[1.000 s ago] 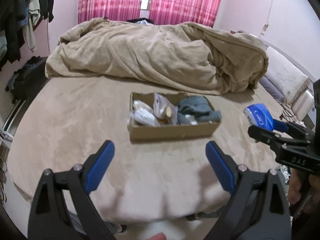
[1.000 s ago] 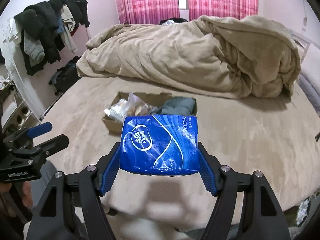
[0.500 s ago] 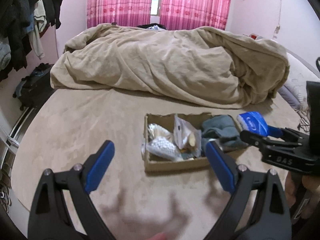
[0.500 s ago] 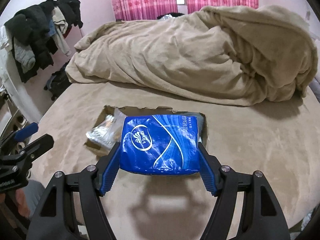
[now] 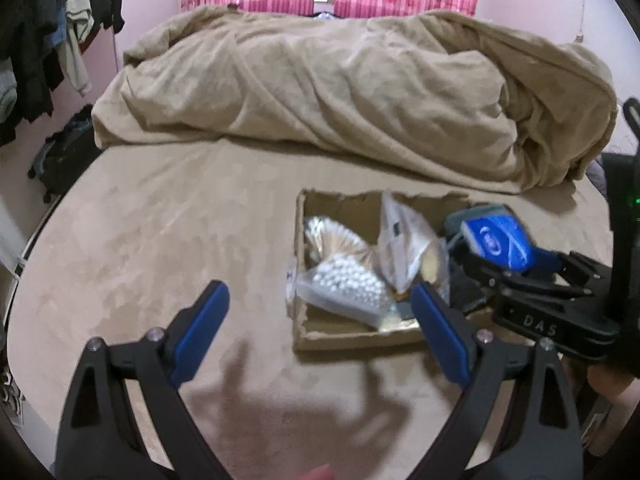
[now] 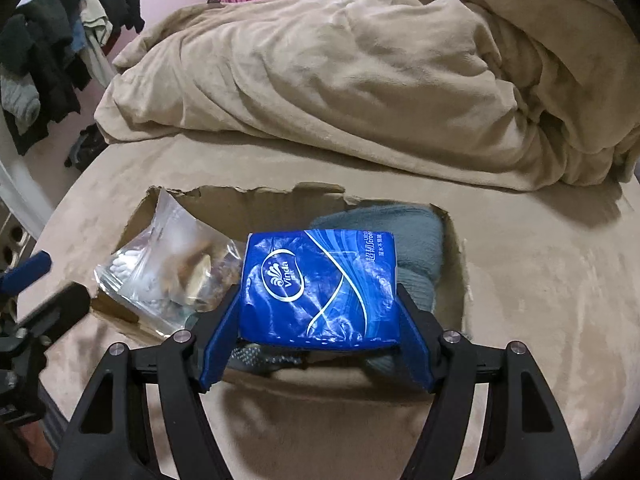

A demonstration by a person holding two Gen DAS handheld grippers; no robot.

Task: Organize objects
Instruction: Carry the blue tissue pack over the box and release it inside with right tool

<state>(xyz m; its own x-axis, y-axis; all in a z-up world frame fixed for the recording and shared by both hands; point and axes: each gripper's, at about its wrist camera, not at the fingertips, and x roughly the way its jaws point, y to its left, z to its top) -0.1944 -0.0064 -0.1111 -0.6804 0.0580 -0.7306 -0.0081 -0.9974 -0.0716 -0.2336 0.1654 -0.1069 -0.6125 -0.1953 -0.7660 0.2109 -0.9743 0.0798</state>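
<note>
Right tool [image 6: 318, 334] grips blue tissue pack [image 6: 320, 288] above cardboard box [image 6: 454, 280]; left tool [image 5: 320, 320] wide.

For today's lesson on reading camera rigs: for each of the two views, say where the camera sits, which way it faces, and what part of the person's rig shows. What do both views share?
Left wrist: behind the open left gripper, facing across the bed at the cardboard box; the right gripper enters from the right.
Right wrist: behind the right gripper, shut on the blue tissue pack, above the box; the left gripper shows at left edge.
Shared: box, tissue pack, beige duvet.
</note>
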